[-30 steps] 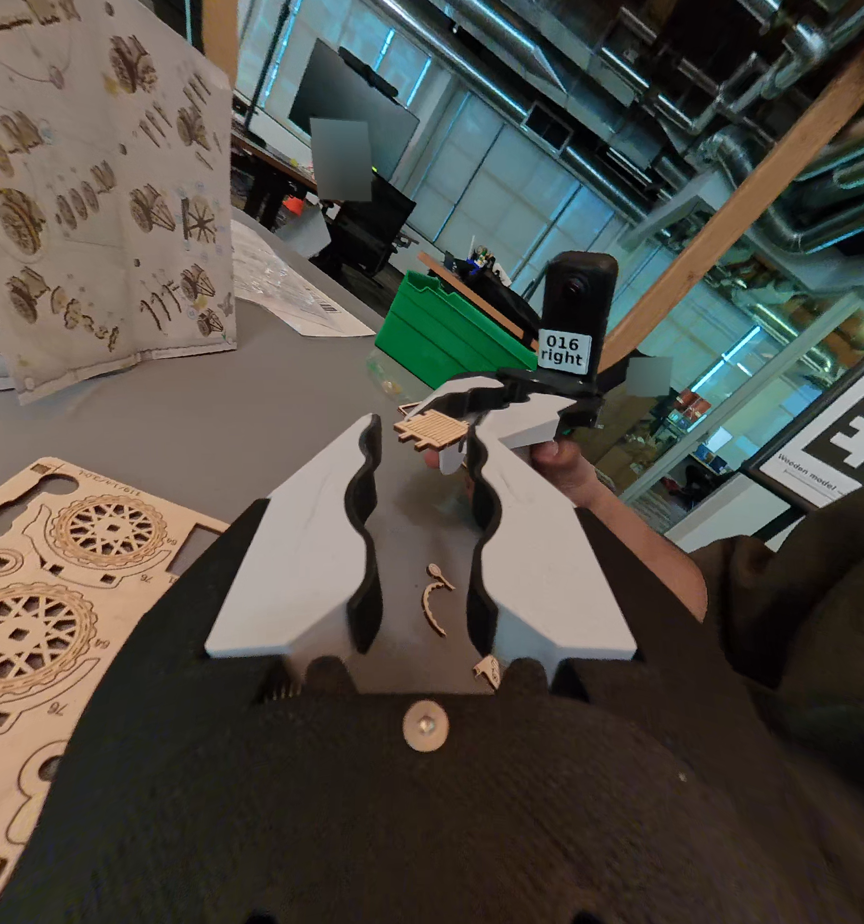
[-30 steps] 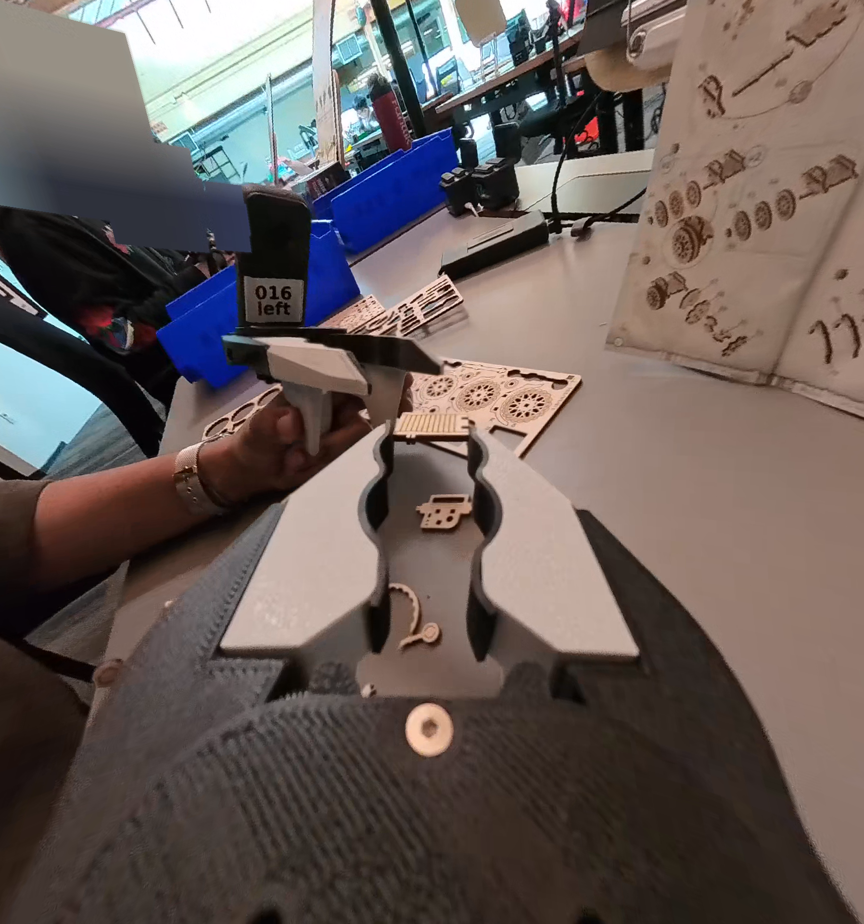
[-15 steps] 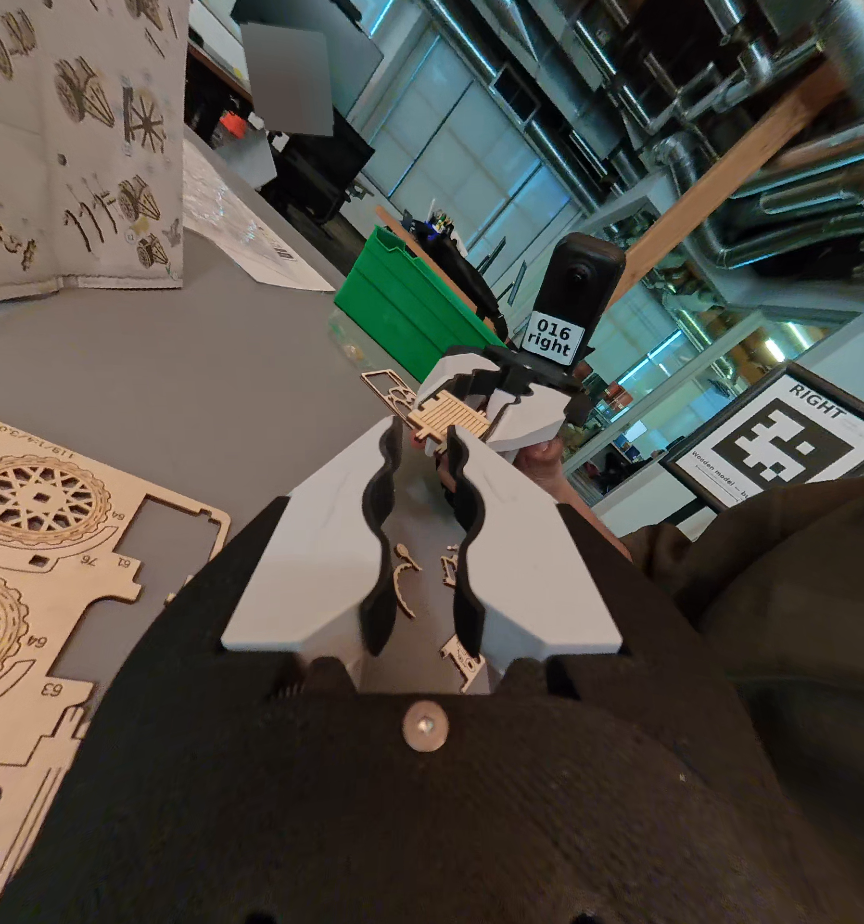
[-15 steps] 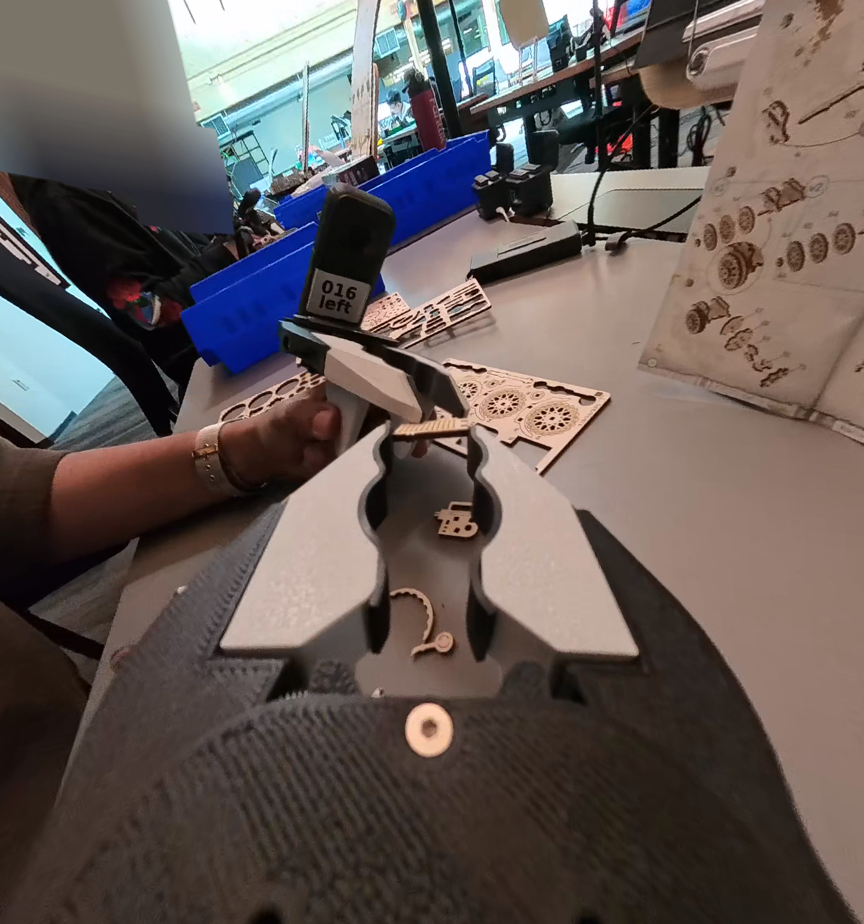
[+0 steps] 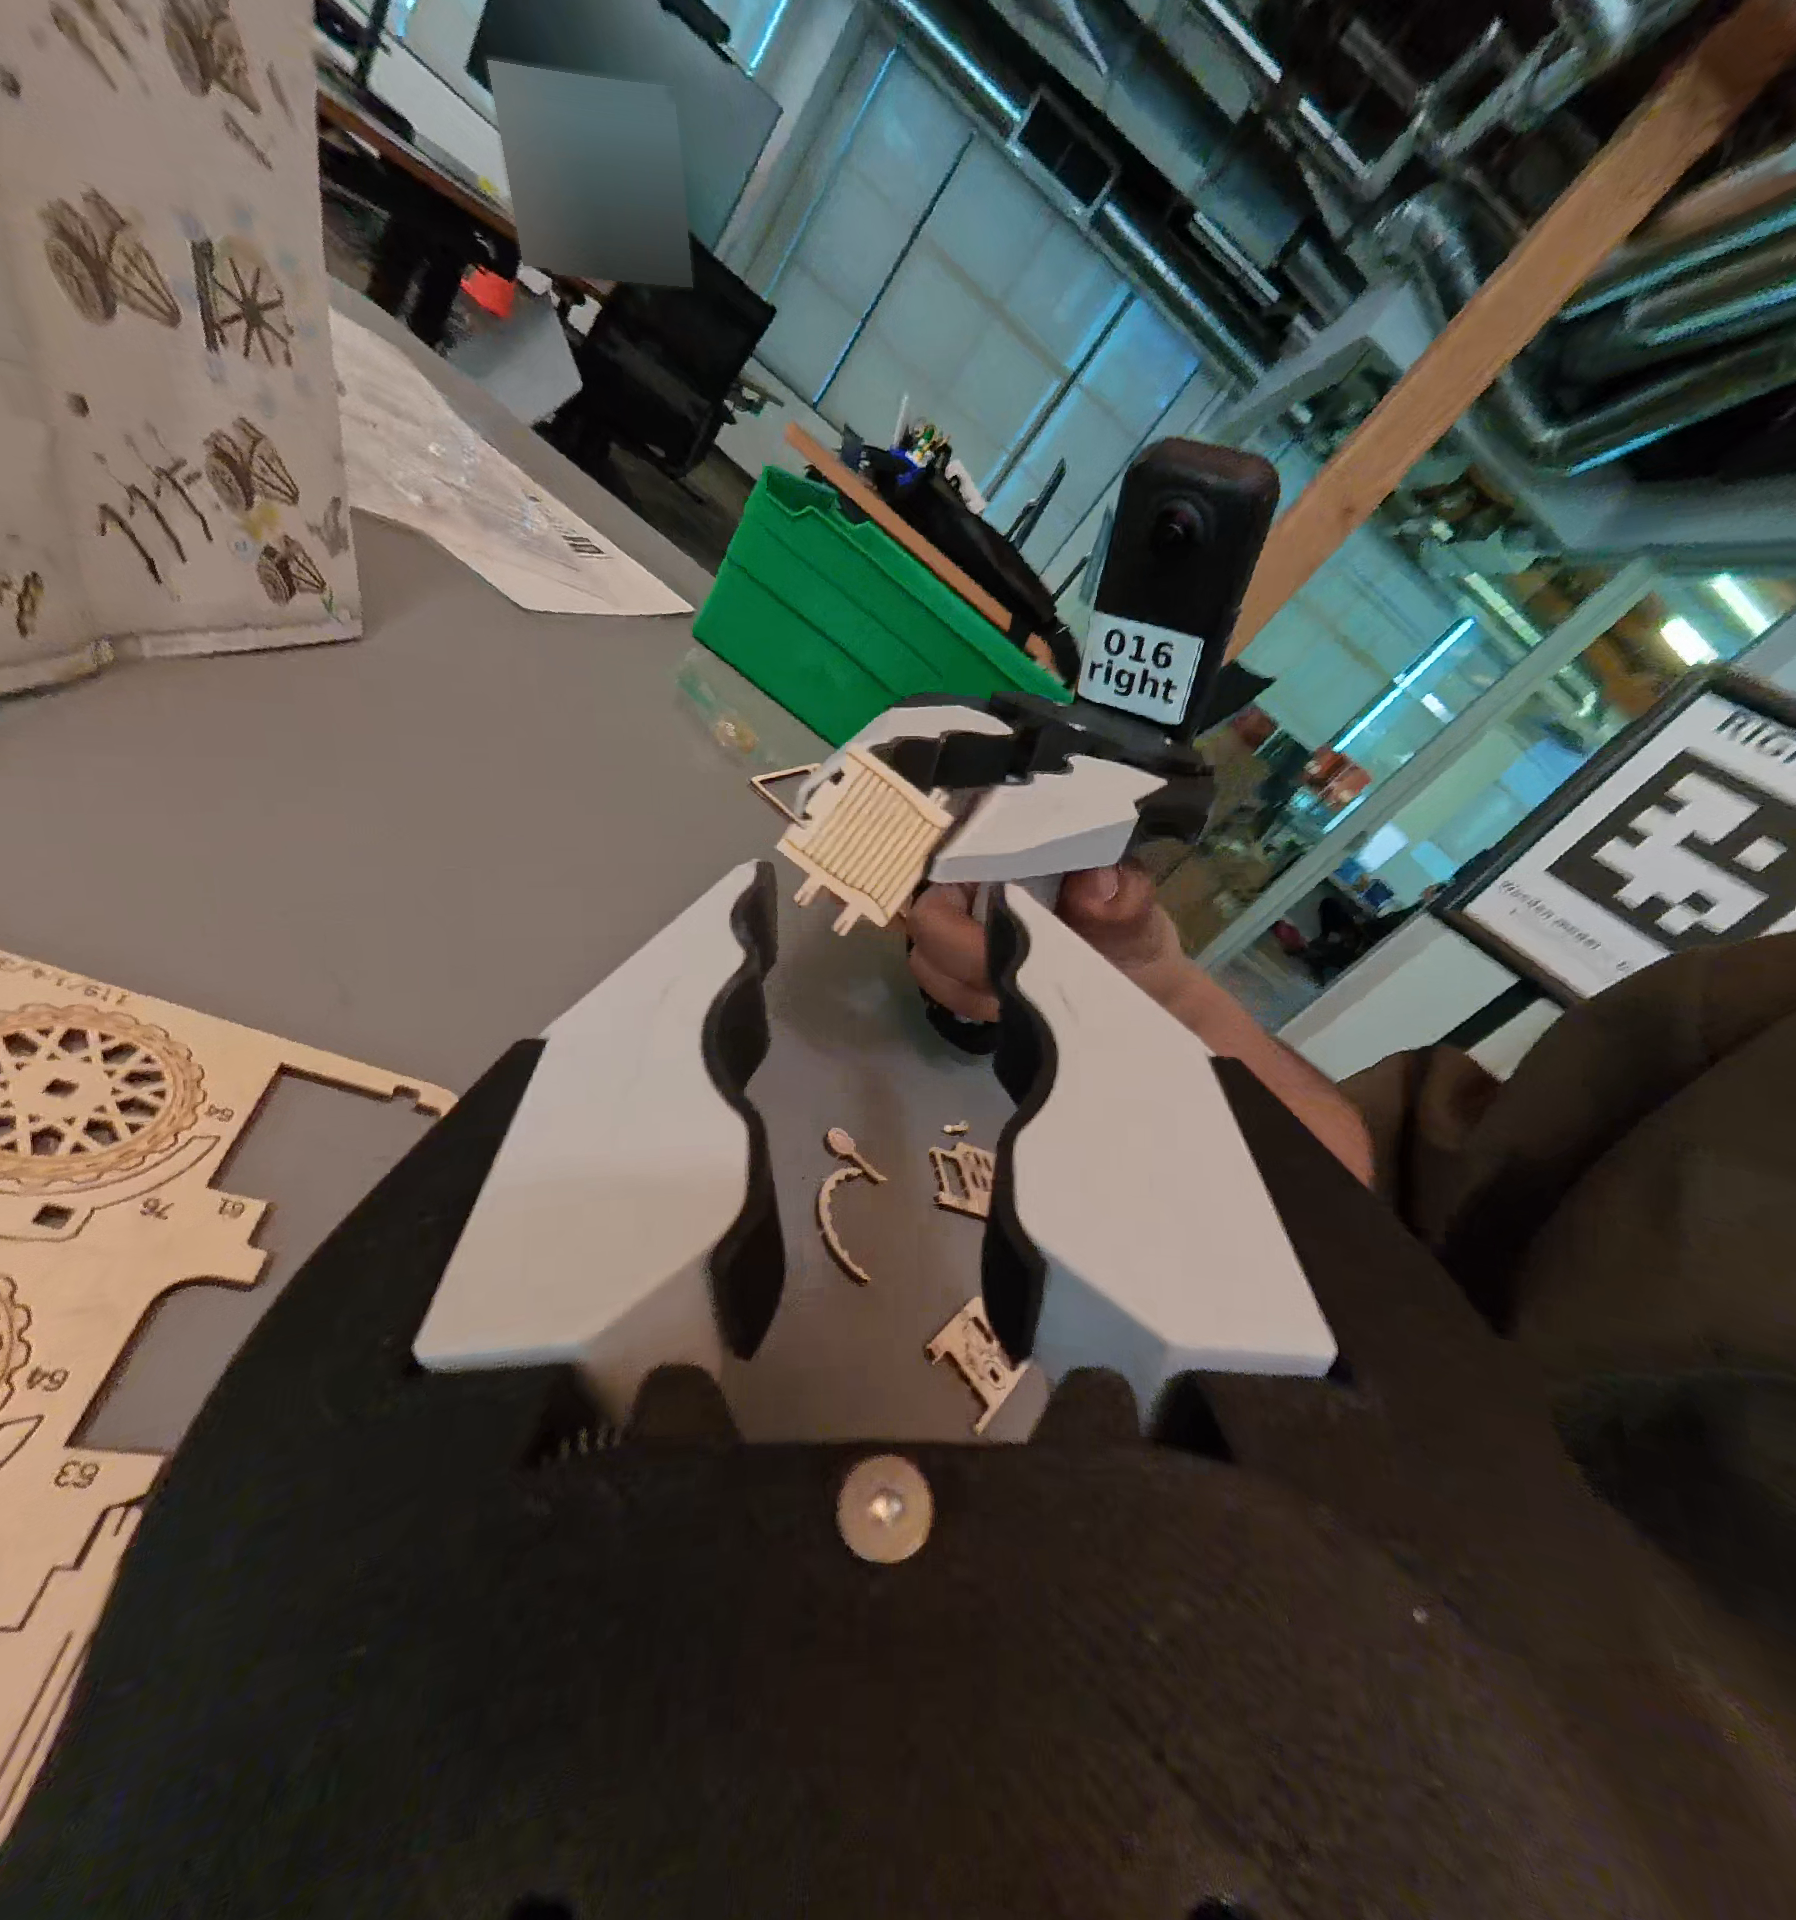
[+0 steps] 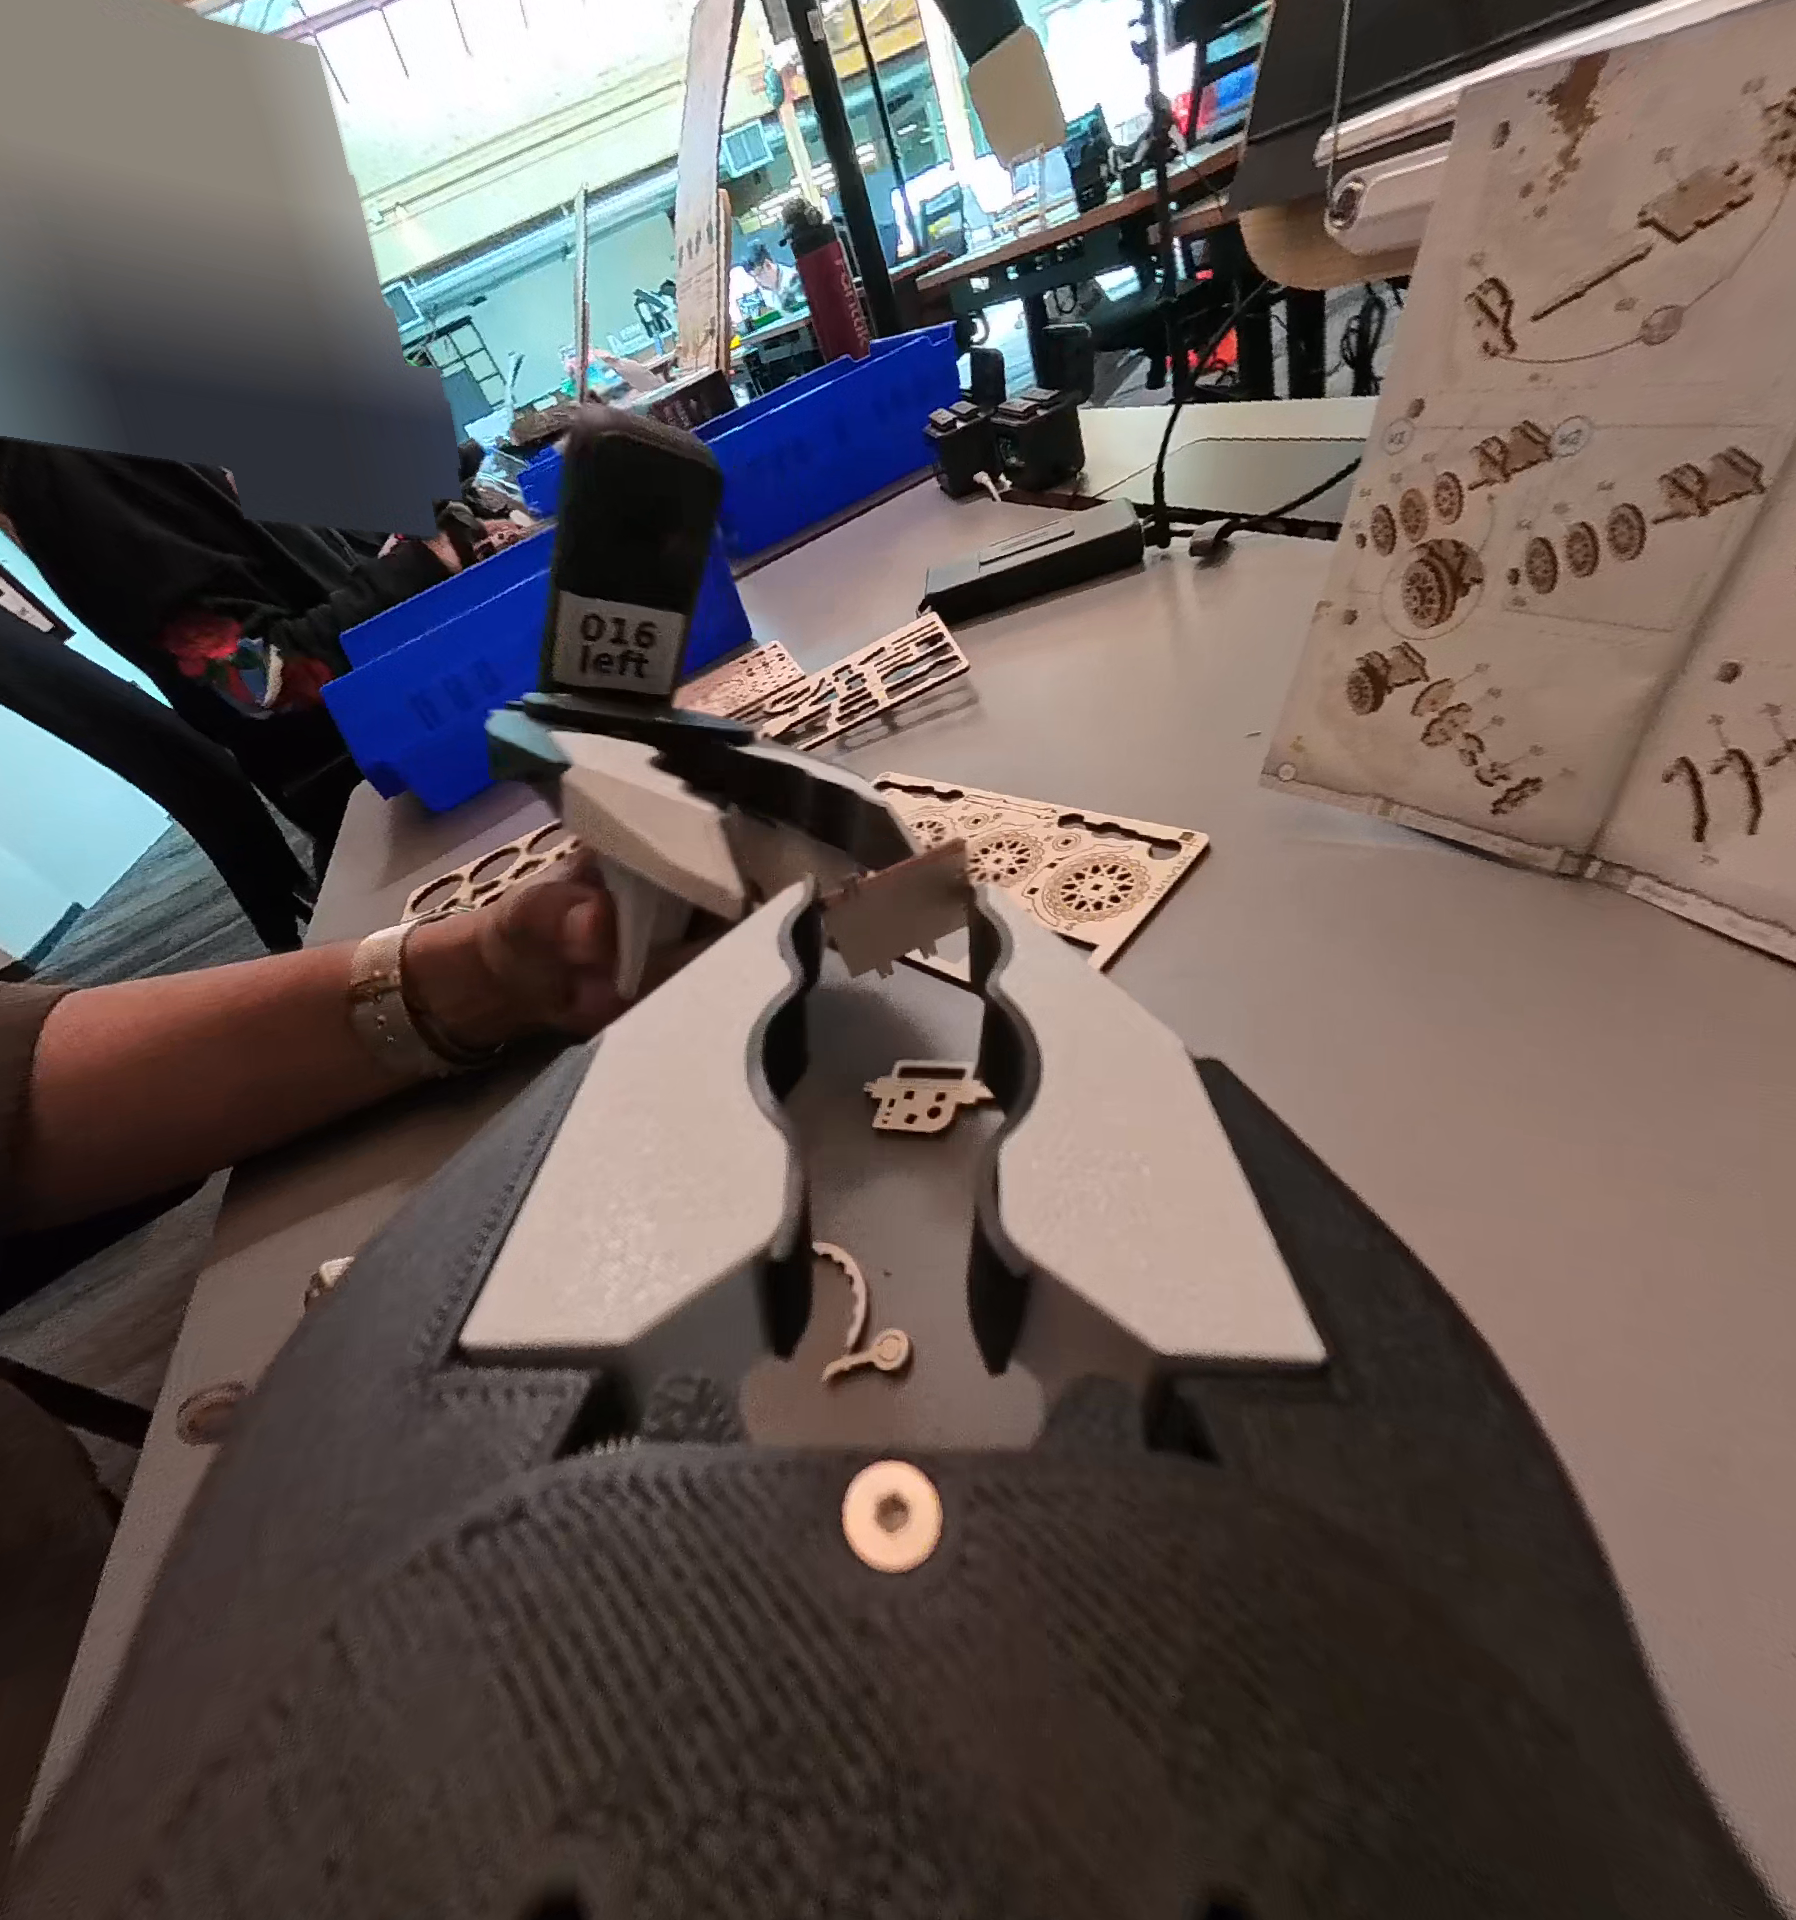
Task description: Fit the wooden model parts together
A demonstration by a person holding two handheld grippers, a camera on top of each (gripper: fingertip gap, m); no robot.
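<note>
left wrist view: green bin point(image 5: 852, 613), contents unclear; left gripper point(image 5: 878, 914) apart; right gripper point(image 6: 889, 925) clamping slatted wooden part point(image 6: 899, 902)

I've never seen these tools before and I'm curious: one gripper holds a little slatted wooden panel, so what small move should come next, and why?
Probably lower the left gripper toward the small perforated wooden piece on the table and close on it. The right gripper pinches the slatted wooden panel, tabs free, while the left is open and empty.
</note>
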